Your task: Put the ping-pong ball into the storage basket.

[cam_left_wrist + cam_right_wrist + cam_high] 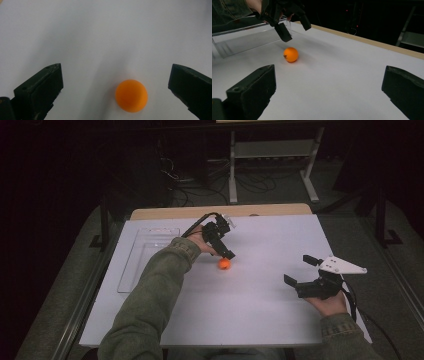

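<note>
A small orange ball (pixel 224 264) rests on the white table top (pixel 260 310), a little left of the middle. My left gripper (pixel 226 252) hovers just above and behind it, pointing down, open with nothing between its fingers. In the left gripper view the ball (pixel 131 95) lies low between the wide-apart jaws of the left gripper (pixel 115 72), nearer the right one and touching neither. My right gripper (pixel 299 270) is held open near the right side of the table, aimed toward the ball. The right gripper view shows the ball (pixel 291 54) farther off, under the left gripper (pixel 296 32).
A clear plastic tray (pixel 145 255) lies along the table's left side, behind the left forearm, with its wall (pixel 242 40) seen past the ball. A wooden edge (pixel 220 212) runs along the back. Beyond it stand a metal frame (pixel 272 150) and floor cables.
</note>
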`<state>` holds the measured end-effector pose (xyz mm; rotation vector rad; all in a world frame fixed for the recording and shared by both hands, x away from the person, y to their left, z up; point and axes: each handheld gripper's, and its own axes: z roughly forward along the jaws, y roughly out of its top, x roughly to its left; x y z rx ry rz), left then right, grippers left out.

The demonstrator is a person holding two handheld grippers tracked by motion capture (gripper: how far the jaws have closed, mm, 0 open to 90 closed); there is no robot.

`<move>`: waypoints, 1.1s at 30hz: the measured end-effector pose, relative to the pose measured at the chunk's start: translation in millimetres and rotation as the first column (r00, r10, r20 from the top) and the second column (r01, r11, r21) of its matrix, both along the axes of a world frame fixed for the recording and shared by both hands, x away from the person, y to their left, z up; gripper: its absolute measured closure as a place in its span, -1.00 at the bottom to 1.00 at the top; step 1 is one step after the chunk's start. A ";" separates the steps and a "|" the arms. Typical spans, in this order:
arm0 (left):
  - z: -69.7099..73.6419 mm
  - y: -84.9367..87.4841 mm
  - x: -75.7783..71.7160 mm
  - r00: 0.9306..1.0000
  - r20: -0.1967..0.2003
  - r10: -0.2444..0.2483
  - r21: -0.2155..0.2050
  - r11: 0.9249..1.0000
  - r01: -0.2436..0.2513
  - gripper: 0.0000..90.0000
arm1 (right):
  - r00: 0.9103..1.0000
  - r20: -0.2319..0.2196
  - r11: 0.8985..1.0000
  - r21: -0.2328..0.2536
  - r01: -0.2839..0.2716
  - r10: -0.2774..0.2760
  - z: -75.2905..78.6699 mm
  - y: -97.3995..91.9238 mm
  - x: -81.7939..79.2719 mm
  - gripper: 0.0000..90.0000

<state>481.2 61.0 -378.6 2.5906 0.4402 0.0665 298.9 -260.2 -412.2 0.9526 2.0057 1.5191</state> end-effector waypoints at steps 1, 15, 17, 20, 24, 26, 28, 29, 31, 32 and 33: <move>-1.0 -0.4 0.4 1.000 -0.002 -0.002 0.005 1.000 0.002 -1.00 | 1.000 0.000 1.000 -0.001 0.000 0.000 0.0 0.1 0.0 -1.00; -10.9 -3.0 1.5 0.999 -0.027 -0.026 0.038 0.999 0.027 -1.00 | 1.000 -0.002 1.000 -0.005 -0.003 0.003 -0.6 0.5 0.6 -1.00; -12.7 -3.1 1.9 0.999 -0.027 -0.026 0.043 0.999 0.027 -1.00 | 1.000 -0.001 1.000 -0.005 -0.004 0.004 -0.7 0.5 0.7 -1.00; -15.1 -3.2 2.3 0.999 -0.031 -0.028 0.055 0.998 0.030 -1.00 | 1.000 -0.002 1.000 -0.004 -0.004 0.004 -0.7 0.6 0.6 -1.00; -16.7 -3.8 1.4 0.999 -0.030 -0.039 0.077 0.996 0.041 -1.00 | 1.000 0.000 1.000 -0.005 -0.005 0.005 -0.7 0.6 0.8 -1.00; -17.3 -4.2 0.2 0.999 -0.032 -0.044 0.094 0.994 0.047 -1.00 | 1.000 0.000 1.000 -0.005 -0.005 0.005 -0.8 0.7 0.8 -1.00; -18.8 -4.4 -0.7 0.998 -0.032 -0.057 0.113 0.992 0.060 -1.00 | 1.000 0.000 1.000 -0.005 -0.006 0.006 -0.8 0.8 0.8 -1.00; -19.5 -4.6 -1.3 0.997 -0.035 -0.062 0.124 0.990 0.066 -1.00 | 1.000 0.000 1.000 -0.005 -0.006 0.006 -0.8 0.9 0.8 -1.00; -21.2 -4.9 -2.2 0.997 -0.038 -0.067 0.137 0.988 0.072 -1.00 | 1.000 -0.002 1.000 -0.006 -0.005 0.005 -0.9 1.2 0.8 -1.00; -21.7 -5.0 -2.3 0.997 -0.040 -0.070 0.143 0.987 0.075 -1.00 | 1.000 -0.003 1.000 -0.006 -0.006 0.006 -1.0 1.3 0.9 -1.00; -22.0 -5.2 -2.4 0.996 -0.043 -0.073 0.148 0.986 0.079 -1.00 | 1.000 -0.003 1.000 -0.006 -0.006 0.006 -1.0 1.3 0.9 -1.00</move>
